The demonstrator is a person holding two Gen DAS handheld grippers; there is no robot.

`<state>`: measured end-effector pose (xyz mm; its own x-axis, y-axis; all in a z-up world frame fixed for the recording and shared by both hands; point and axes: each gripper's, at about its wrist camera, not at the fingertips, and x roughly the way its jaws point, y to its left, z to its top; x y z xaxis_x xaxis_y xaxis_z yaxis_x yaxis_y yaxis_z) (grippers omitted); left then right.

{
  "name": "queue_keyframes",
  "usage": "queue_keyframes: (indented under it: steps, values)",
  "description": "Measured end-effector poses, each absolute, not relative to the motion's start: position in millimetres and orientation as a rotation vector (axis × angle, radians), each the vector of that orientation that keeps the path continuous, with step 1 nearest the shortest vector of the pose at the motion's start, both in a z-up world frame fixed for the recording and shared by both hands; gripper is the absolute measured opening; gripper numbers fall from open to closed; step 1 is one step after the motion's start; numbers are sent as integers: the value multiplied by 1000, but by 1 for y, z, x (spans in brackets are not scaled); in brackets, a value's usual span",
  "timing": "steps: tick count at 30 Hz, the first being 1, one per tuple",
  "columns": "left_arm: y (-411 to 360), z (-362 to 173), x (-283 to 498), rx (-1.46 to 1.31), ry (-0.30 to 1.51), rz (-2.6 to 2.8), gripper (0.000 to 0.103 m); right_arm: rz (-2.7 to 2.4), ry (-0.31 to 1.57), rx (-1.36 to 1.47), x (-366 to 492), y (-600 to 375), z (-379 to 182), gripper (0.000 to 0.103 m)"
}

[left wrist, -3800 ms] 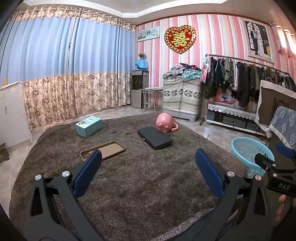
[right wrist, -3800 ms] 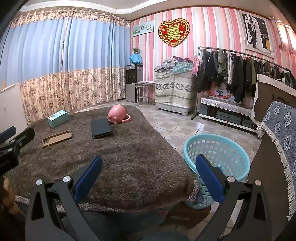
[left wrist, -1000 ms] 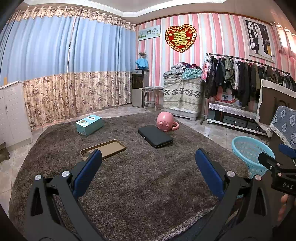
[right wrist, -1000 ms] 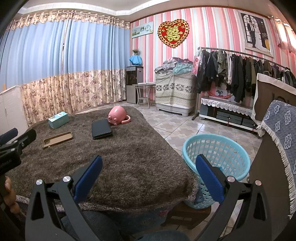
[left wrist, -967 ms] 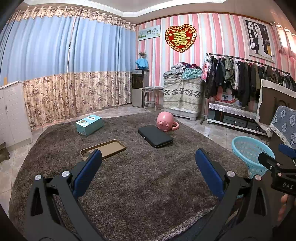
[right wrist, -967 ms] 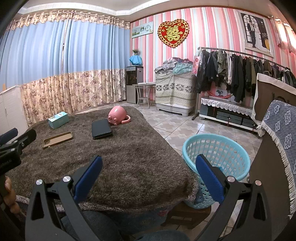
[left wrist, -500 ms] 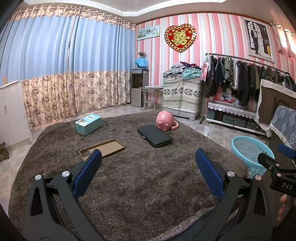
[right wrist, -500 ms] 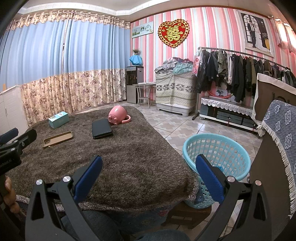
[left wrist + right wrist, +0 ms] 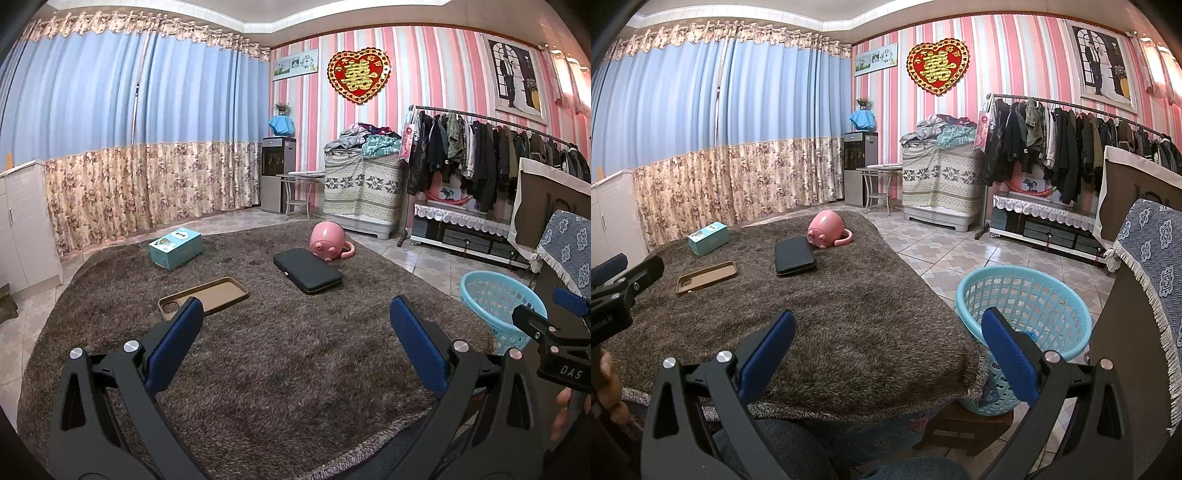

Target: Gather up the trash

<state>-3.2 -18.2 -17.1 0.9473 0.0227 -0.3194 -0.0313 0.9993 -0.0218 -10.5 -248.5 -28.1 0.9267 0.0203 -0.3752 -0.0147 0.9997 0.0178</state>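
With both jaws spread wide and empty, the left gripper (image 9: 295, 345) faces a brown phone case (image 9: 203, 297) ahead-left, while the light-blue perforated plastic basket (image 9: 1023, 314) sits just ahead-right of the right gripper (image 9: 888, 347).

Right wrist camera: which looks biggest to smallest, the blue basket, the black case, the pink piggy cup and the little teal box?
1. Blue basket, though it is also nearest the camera.
2. Black case.
3. Pink piggy cup and teal box look about alike; both sit far back, so I won't rank them.
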Motion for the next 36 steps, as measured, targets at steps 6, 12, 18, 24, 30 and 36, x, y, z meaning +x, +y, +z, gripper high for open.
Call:
queue_keyframes:
  steps: [6,12,18,24,30,36]
  values:
    - [-19,-17,-3,-25,325,26,98,18,385,16,-11,-249,-28,99]
    - [-19,-17,-2,-24,320,26,98,19,383,16,-11,-248,-28,99]
    - [-20,-17,-3,-24,321,29,98,19,383,15,-11,-248,-28,99]
    - [-20,-17,-3,-25,321,28,98,19,382,15,-11,-248,-29,99]
    - [-19,-17,-3,-24,321,29,98,19,381,15,-11,-247,-29,98]
    - [-18,-15,2,-28,327,36,98,19,382,16,-11,-248,-29,99]
